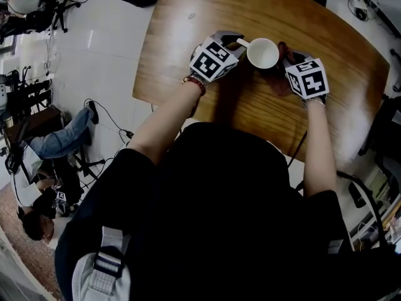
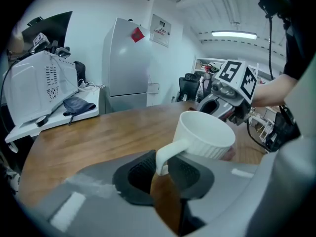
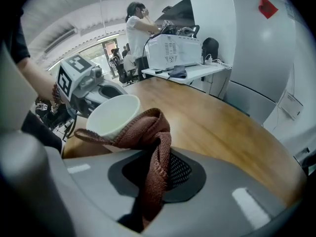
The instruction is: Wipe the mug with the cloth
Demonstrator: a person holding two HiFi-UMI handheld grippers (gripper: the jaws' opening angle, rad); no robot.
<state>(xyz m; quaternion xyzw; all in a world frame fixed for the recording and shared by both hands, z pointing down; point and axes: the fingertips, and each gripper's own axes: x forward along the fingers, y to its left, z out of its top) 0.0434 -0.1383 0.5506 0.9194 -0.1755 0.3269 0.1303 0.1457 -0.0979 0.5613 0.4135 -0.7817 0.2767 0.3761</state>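
A white ribbed mug (image 1: 262,52) is over the middle of the wooden table (image 1: 188,36). My left gripper (image 1: 233,45) is to its left, shut on the mug's handle (image 2: 167,155), which runs down between the dark pads in the left gripper view. My right gripper (image 1: 286,62) is close on the mug's right side, shut on a brown knitted cloth (image 3: 154,141). The cloth bunches up out of the jaws and a flap of it drapes against the mug (image 3: 113,114) at the rim. I cannot tell whether the mug's base touches the table.
A white side table (image 2: 29,125) with a microwave (image 2: 37,88) and a tall white fridge (image 2: 126,63) stand beyond the table's far end. People (image 1: 59,137) and chairs are on the floor to the left, with cables (image 1: 113,121). A person (image 3: 136,28) stands by the side table.
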